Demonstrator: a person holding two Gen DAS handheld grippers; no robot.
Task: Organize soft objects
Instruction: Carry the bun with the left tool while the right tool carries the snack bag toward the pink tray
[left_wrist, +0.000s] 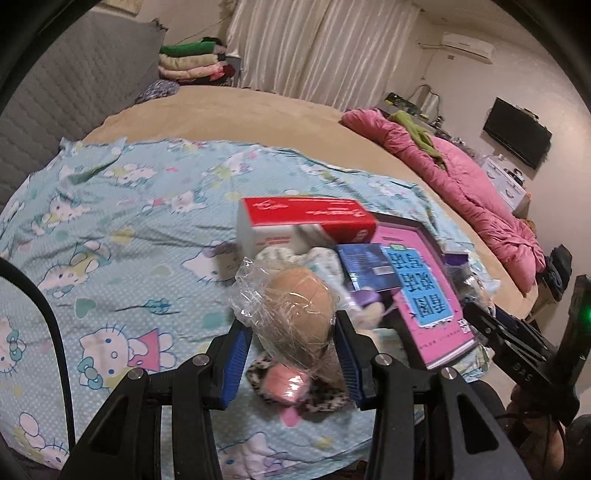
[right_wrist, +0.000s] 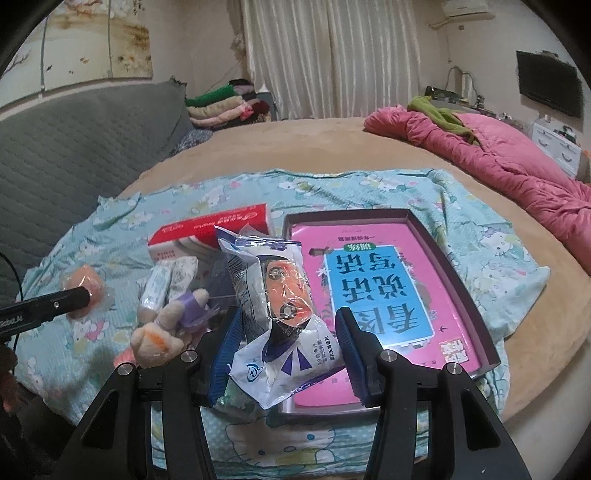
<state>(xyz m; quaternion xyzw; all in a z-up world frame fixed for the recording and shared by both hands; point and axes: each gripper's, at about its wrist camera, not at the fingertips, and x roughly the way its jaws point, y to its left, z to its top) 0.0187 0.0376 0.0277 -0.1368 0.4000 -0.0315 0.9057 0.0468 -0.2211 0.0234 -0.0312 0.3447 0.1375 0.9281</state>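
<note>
From the left wrist view, the left tongs (left_wrist: 291, 354) are clenched on a plastic-wrapped plush toy (left_wrist: 299, 314), a tan, rounded thing in crinkled film that sits squarely between the two blue pads, both of which press on the wrapping. It hangs clear above the cartoon-print sheet (left_wrist: 110, 229) on the bed, on the near-left side of the pink book (left_wrist: 424, 295). Its long axis runs roughly along the line the tongs point, bulky end away from them. Under it, on the sheet, lies a pink and leopard-print soft piece (left_wrist: 291, 384). A red and white box (left_wrist: 306, 221) stands beyond, to the far left of the pink book, and the other tool (left_wrist: 517, 354) reaches in from the right, close to the book's near corner. From the right wrist view, the right tongs (right_wrist: 290, 354) grasp a white and blue plastic packet (right_wrist: 280, 314) with something orange inside; it stands up between the pads, long axis along the tongs, just left of the pink book (right_wrist: 388, 295), which lies in a dark tray (right_wrist: 480, 325). A beige and purple plush animal (right_wrist: 170, 325) lies further left of the book on the sheet, between the two tools. I judge the left hand, whose tool tip (right_wrist: 74, 295) shows just beyond it, to be about as near to it as the right, though both hands are already full.
</note>
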